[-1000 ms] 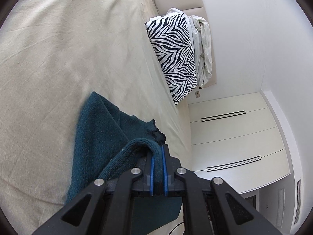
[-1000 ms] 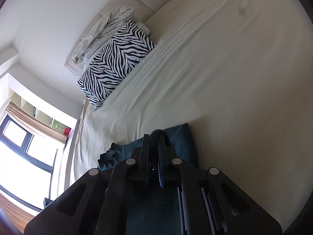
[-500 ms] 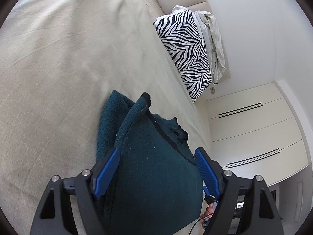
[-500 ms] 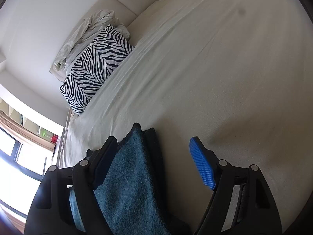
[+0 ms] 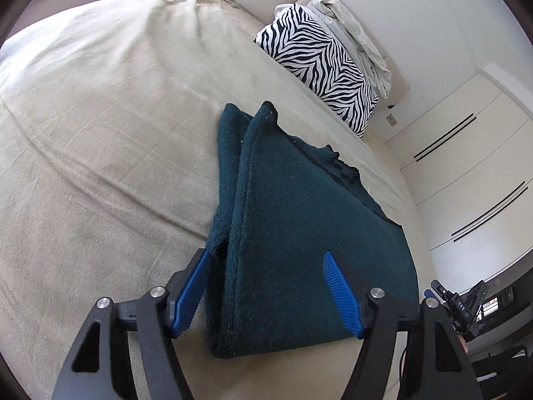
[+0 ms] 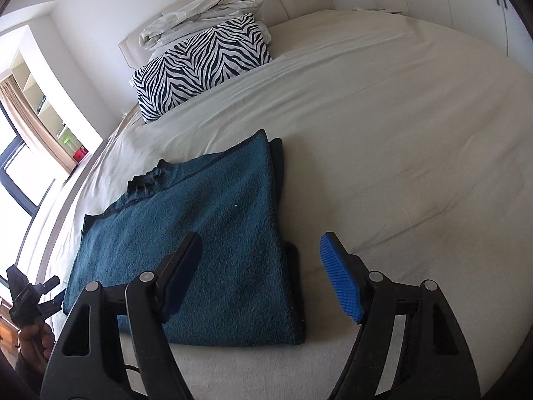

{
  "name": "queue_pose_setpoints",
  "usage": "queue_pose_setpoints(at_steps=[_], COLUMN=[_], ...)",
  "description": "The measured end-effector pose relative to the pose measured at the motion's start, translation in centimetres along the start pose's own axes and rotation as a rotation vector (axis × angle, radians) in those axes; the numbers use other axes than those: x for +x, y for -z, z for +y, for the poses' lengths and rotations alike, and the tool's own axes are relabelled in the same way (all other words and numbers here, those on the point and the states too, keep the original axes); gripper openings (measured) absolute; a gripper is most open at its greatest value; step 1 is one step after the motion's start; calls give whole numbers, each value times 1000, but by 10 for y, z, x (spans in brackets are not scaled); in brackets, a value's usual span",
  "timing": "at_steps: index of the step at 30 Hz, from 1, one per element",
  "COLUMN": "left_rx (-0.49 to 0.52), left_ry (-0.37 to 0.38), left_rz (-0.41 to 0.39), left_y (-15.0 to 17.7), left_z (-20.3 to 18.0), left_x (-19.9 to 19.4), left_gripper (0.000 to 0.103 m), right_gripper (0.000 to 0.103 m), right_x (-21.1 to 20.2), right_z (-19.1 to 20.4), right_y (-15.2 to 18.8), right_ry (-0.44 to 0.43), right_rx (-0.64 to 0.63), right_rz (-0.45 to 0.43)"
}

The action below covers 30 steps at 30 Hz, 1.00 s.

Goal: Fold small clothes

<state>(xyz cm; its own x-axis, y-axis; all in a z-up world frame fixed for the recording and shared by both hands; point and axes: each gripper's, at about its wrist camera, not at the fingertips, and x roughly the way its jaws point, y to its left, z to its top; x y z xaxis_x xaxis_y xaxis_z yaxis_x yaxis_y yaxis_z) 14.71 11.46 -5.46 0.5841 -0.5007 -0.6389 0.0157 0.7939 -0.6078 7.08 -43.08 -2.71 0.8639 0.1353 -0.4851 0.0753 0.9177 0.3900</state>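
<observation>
A dark teal knitted garment [image 5: 299, 216] [image 6: 200, 216] lies folded flat on the beige bed sheet [image 5: 100, 133] [image 6: 399, 133]. My left gripper [image 5: 266, 280] hovers over its near left corner, and its jaws are closing, with the folded edge between them and untouched by the blue pads. My right gripper [image 6: 263, 266] stands over the near right corner. Its jaws are closing too, with the garment's right edge between them and neither pad pressing on it. Each view shows the other gripper at its bottom corner, held in a hand [image 6: 30, 336].
A zebra-striped pillow [image 5: 319, 63] [image 6: 203, 63] and a crumpled white duvet [image 5: 353, 30] [image 6: 200, 20] lie at the head of the bed. White wardrobe doors [image 5: 466, 166] stand beyond one side, a window [image 6: 16, 173] beyond the other.
Both grippers were shut on the garment's edges, then opened and let go. They have pulled back and rolled upright, and the garment now rests folded on the sheet.
</observation>
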Motion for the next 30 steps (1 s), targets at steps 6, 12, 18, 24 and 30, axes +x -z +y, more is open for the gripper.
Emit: queue_pose_setpoints(at_steps=[6, 12, 18, 24, 30], left_rx=[42, 62, 63, 70, 108], left_ry=[-50, -89, -103, -120, -152], left_rz=[-1, -3, 11, -5, -24], left_y=[5, 9, 10, 12, 16], left_z=[3, 5, 8, 6, -3], left_x=[1, 3, 5, 3, -1], left_gripper=[54, 35, 23, 25, 17], right_gripper=[54, 54, 54, 54, 33], right_x=[-4, 2, 7, 14, 18], right_z=[1, -3, -1, 2, 11], right_y=[14, 18, 18, 19, 19], right_ry=[34, 36, 51, 58, 64], right_rx=[-52, -43, -52, -74, -115], right_rz=[42, 71, 86, 110, 122])
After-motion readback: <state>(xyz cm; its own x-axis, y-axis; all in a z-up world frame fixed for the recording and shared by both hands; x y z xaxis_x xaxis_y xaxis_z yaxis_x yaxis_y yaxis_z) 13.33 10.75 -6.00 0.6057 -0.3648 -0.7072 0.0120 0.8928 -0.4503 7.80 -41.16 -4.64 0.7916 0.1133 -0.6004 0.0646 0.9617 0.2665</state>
